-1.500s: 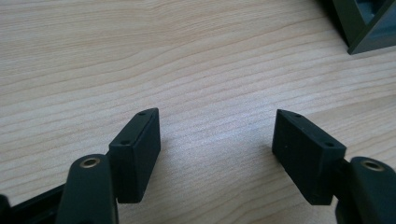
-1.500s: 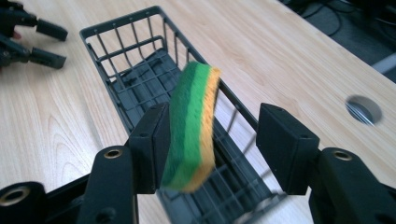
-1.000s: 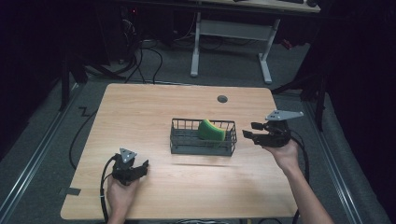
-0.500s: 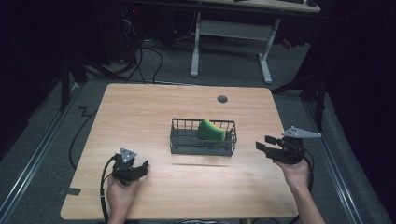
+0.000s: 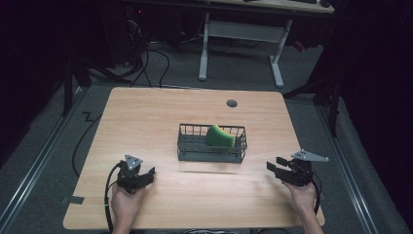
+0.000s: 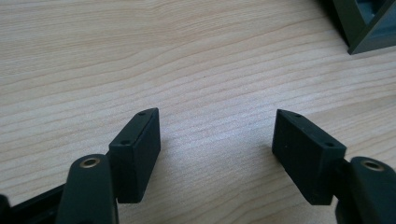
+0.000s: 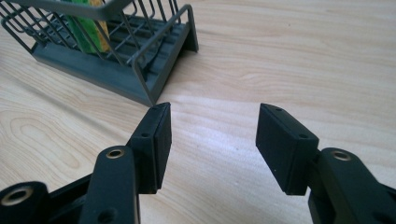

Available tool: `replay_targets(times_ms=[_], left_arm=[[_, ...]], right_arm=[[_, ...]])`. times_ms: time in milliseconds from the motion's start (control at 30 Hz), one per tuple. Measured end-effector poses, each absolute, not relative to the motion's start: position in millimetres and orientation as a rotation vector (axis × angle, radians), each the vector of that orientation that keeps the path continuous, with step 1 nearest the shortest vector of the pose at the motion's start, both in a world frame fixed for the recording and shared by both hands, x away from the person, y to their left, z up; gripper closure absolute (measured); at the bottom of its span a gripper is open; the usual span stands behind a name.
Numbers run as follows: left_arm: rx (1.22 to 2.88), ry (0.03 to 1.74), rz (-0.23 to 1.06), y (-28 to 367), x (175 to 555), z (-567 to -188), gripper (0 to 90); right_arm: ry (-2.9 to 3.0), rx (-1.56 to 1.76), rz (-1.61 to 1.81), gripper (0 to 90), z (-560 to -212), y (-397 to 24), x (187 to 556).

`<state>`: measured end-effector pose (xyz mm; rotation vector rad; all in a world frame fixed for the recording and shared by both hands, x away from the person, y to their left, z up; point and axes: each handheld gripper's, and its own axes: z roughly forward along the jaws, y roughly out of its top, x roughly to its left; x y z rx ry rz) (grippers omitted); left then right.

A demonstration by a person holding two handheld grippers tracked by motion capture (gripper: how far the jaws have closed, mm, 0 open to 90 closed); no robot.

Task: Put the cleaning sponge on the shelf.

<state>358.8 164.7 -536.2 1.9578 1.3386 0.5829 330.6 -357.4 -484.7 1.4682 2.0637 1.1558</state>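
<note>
Between the jaws of our right gripper [image 7: 212, 144] there is only bare desk [image 7: 299, 60]: they stand apart and hold nothing, low over the wood and aimed at the near corner of the basket [image 7: 140, 70]. The left gripper [image 6: 217, 149] is likewise parted and empty, close over the desk, with a dark corner of the basket at the upper edge of its view. From above, we hold the left gripper [image 5: 134, 175] near the front edge at our left and the right gripper [image 5: 285, 170] at our right, each well apart from the basket [image 5: 212, 144] at mid-desk. The sponge [image 5: 220, 136], green with a yellow face, stands on edge in the basket's right half, leaning on the wires.

We judge the work on the sponge done, or nearly so, and the hands coming to rest. To do this well, we should settle the right gripper gently, keep its cable off the basket, and leave both sets of jaws parted, away from the wire.
</note>
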Motion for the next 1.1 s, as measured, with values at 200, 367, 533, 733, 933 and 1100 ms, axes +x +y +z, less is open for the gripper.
replay_targets(times_ms=[200,367,533,733,933,1100], left_arm=[[1.957,1.339,0.583,165,359,-536,33.0],[1.958,1.339,0.583,165,359,-536,33.0],[1.958,1.339,0.583,165,359,-536,33.0],[1.958,1.339,0.584,165,359,-536,33.0],[1.957,1.34,0.583,165,359,-536,33.0],[1.958,1.341,0.583,165,358,-536,33.0]], right_arm=[[2.046,1.484,1.114,45.7,-498,-359,327],[2.042,1.483,1.047,45.0,-509,-358,326],[2.043,1.479,0.956,42.9,-521,-357,325],[2.035,1.479,0.888,40.1,-529,-357,327],[2.025,1.486,0.86,35.5,-530,-356,327],[2.021,1.494,0.853,33.9,-530,-355,327]])
